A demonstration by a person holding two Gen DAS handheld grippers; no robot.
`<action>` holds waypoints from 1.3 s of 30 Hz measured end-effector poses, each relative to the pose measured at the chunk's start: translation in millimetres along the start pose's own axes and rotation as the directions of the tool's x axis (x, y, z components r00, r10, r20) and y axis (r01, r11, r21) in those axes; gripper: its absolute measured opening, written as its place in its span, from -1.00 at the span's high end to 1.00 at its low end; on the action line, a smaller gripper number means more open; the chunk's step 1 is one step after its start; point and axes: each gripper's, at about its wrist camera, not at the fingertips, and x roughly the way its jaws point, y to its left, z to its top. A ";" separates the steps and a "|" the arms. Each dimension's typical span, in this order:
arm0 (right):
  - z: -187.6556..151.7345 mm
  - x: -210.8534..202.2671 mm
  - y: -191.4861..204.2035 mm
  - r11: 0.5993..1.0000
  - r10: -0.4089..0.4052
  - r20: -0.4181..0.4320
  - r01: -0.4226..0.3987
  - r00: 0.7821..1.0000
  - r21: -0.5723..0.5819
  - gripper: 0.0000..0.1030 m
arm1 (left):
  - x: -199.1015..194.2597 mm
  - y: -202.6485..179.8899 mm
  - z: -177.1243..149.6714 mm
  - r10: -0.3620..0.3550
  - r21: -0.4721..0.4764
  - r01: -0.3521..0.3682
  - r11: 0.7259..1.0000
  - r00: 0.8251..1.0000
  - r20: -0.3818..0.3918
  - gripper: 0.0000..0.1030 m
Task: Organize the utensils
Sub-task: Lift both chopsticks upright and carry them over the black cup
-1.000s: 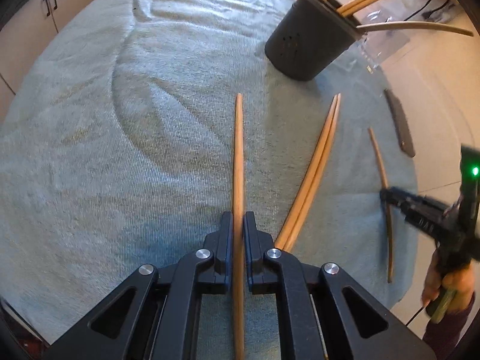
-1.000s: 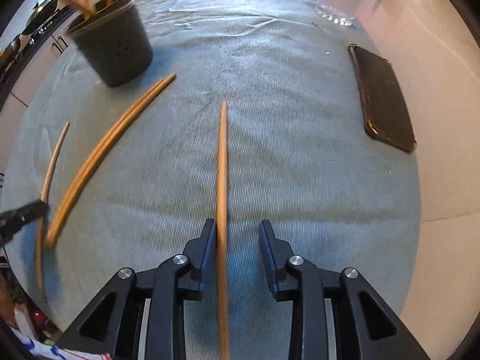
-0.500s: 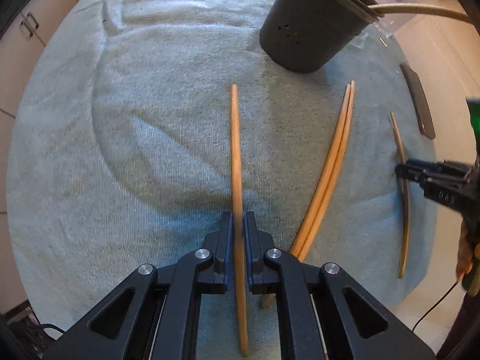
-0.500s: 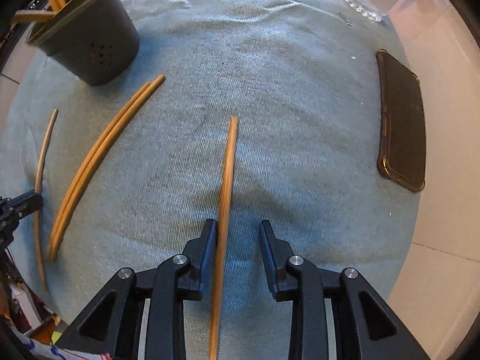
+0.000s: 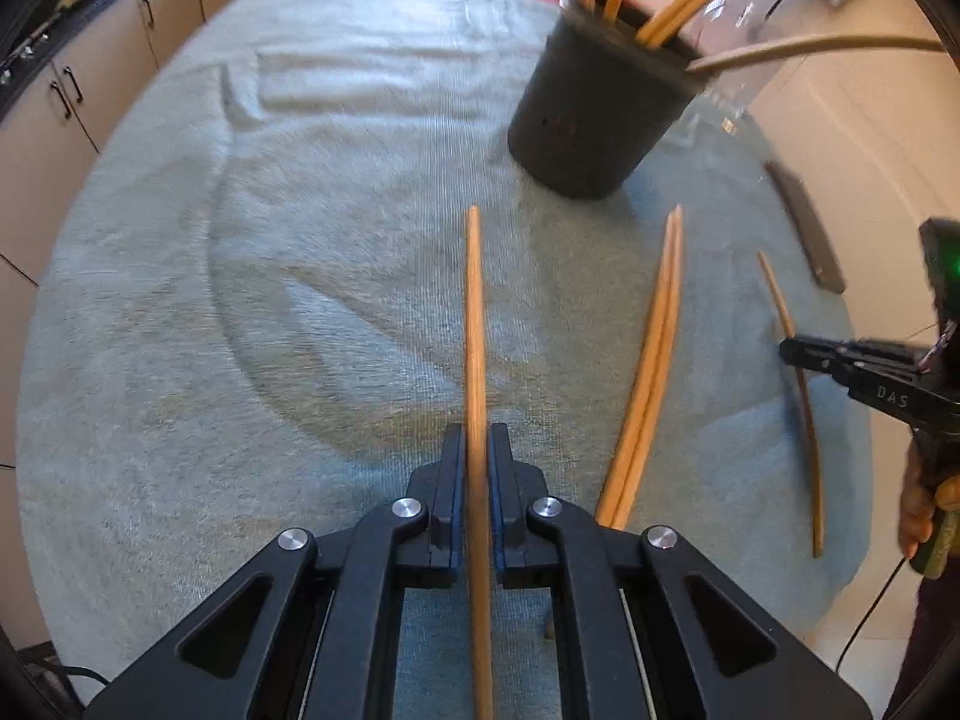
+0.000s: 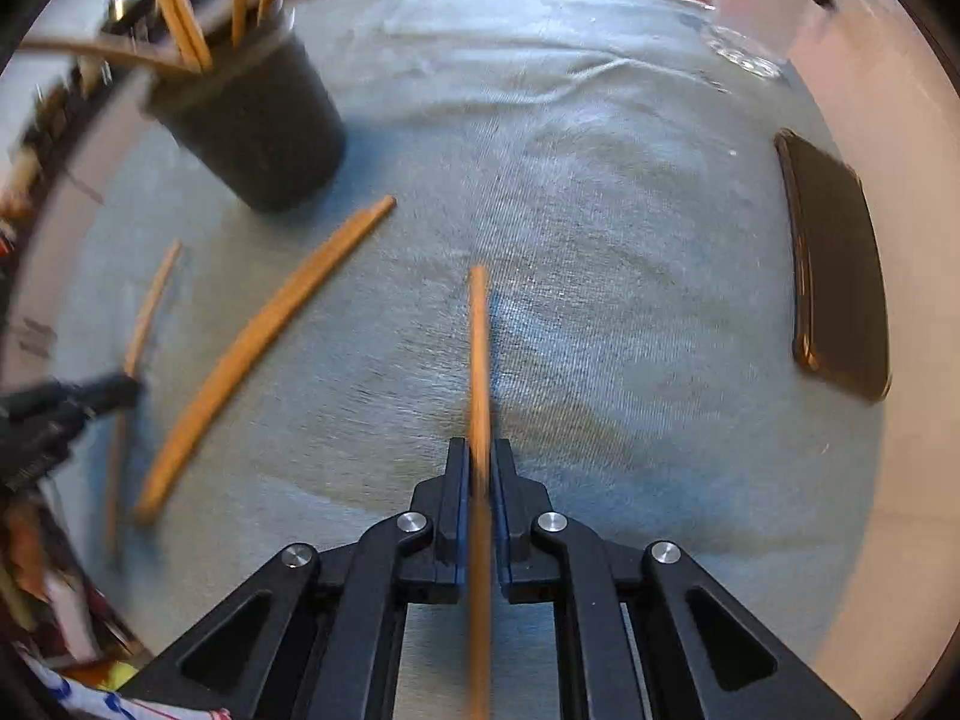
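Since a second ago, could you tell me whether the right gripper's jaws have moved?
Yes. The right gripper has clamped shut on its chopstick, which earlier lay against one finger only; the phone stays to its right.

A slim wooden chopstick (image 5: 474,324) runs straight away from the near edge, clamped between black fingers. To its right a pair of matching wooden chopsticks (image 5: 651,360) lies flat on the towel, touching side by side, slanting toward the far right. Farther right a thinner, darker wooden stick (image 5: 780,300) is likewise pinched. At the far right stands a dark grey cylindrical utensil holder (image 5: 594,120), upright, with several wooden sticks (image 5: 690,6) leaning out of it.
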 end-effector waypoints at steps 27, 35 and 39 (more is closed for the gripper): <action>-31.4 -167.4 93.3 0.932 0.338 0.690 -0.330 0.641 -0.150 0.87 | -136.0 -16.3 23.5 -0.020 -0.051 0.057 0.997 0.836 0.548 0.87; 25.5 -144.5 123.3 0.976 0.220 0.718 -0.143 0.660 -0.167 0.87 | -138.4 -20.2 66.9 -0.037 -0.058 0.089 0.994 0.799 0.600 0.87; 43.2 -146.6 129.4 0.988 0.113 0.774 0.011 0.623 -0.154 0.87 | -139.8 -25.2 87.4 -0.034 -0.056 0.090 0.994 0.770 0.637 0.87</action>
